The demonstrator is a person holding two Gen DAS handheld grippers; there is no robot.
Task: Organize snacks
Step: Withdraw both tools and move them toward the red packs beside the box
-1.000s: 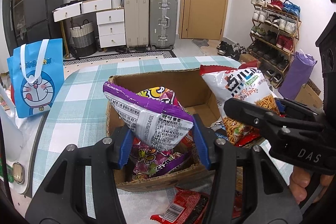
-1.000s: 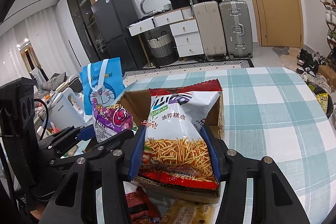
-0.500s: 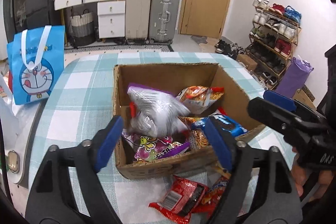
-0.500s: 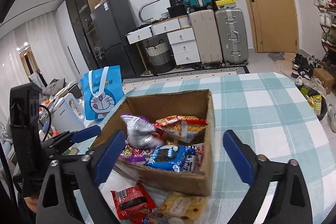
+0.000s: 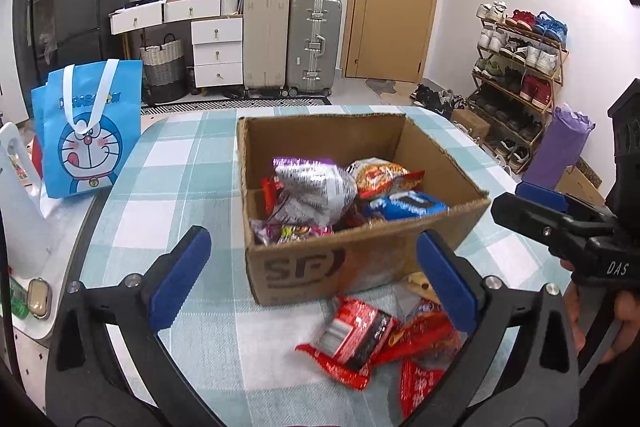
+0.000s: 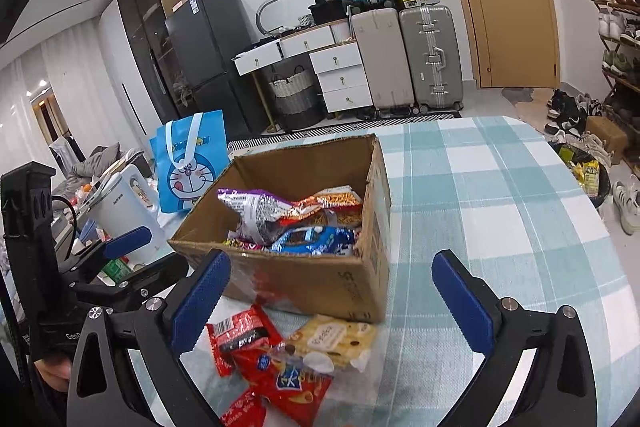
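The cardboard box (image 5: 360, 259) sits open-topped on the checked bench (image 5: 168, 187), its long axis running away from the cameras. Inside, a purple-and-silver bag (image 5: 312, 191) lies tilted on an orange bag (image 5: 380, 175) and a blue packet (image 5: 408, 205). In front of the box, loose red packets (image 6: 276, 371) and a pale cracker pack (image 6: 332, 337) lie flat in a heap. The left gripper (image 5: 312, 279) and right gripper (image 6: 332, 303) hang above that heap, fingers spread wide, gripping nothing.
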